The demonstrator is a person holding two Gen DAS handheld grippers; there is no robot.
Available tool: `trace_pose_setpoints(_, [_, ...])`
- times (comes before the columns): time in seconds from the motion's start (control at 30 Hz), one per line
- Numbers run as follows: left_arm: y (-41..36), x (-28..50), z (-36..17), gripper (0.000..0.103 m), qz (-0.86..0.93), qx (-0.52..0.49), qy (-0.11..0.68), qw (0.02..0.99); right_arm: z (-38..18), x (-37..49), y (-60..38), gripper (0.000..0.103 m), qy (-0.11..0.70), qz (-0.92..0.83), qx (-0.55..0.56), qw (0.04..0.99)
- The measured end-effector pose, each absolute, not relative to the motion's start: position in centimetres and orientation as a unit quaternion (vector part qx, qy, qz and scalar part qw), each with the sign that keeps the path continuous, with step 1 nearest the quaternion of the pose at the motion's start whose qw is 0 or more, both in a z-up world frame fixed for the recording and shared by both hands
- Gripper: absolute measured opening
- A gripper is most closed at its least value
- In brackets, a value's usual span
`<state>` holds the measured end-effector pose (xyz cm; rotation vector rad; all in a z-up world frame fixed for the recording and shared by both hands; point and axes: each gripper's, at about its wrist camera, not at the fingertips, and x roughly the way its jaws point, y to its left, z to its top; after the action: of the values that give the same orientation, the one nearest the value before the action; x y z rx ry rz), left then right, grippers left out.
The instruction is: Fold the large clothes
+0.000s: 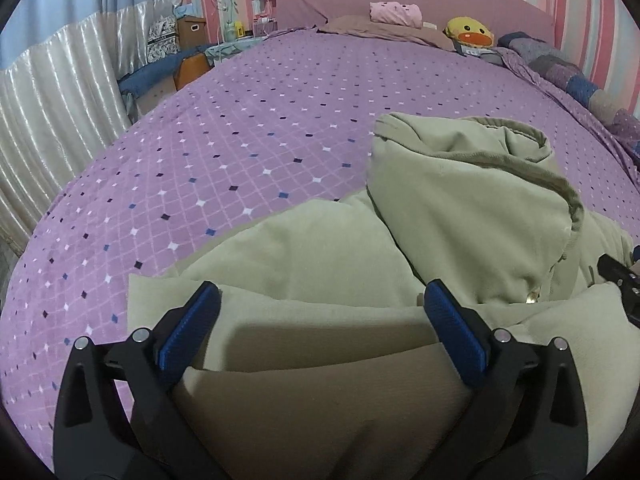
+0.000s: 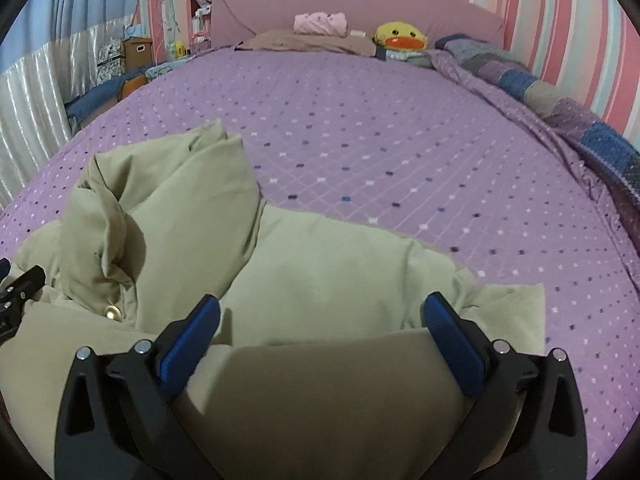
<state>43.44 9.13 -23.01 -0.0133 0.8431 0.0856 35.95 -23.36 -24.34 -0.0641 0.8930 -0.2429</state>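
Nearest the left wrist camera, the left gripper (image 1: 318,300) has its 2 blue-padded fingers (image 1: 188,332) spread wide, with a folded edge of the khaki jacket (image 1: 320,264) lying in the gap between them; the pads do not pinch the cloth, so it holds nothing. In the right wrist view the right gripper (image 2: 320,312) stands the same way, its 2 blue pads (image 2: 452,344) far apart over the near fold of the khaki jacket (image 2: 332,272), gripping nothing. Each tool's black tip shows at the edge of the other's view, the 2 side by side above the same near hem. The jacket lies bunched on the near part of the purple bedspread (image 1: 240,128), its body flattened toward the cameras and its hood (image 1: 460,184) heaped upright just beyond the fingers, with a brass snap button (image 2: 113,313) showing at the collar. Past the garment the purple bedspread (image 2: 380,128), patterned with small diamonds, runs bare to the head of the bed. There a brown pillow (image 1: 376,28) carries a folded pink garment (image 1: 396,12), and a yellow duck plush (image 1: 470,34) sits just beside it. A patchwork quilt (image 2: 568,104) lies along the striped wall, and a cardboard box (image 1: 192,30) stands near the pale curtain (image 1: 48,92).
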Motion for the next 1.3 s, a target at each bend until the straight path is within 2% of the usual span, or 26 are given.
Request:
trace_pose_setpoints(0.8, [11.5,46.6,-25.8,0.100,0.012,-0.051,0.424,0.904,-27.6,40.9,-26.3,0.102,0.462,-0.046,0.029,0.885])
trace_pose_setpoints(1.07, [11.7,46.5,-25.6,0.100,0.015,-0.049,0.418,0.907,-27.4,40.6,-25.8,0.102,0.457,-0.064,0.017,0.887])
trace_pose_setpoints(1.3, [10.5,46.5,-24.0,0.100,0.021,-0.015,0.459,0.888,-25.6,39.3,-24.0,0.101,0.486,-0.114,-0.036,0.866])
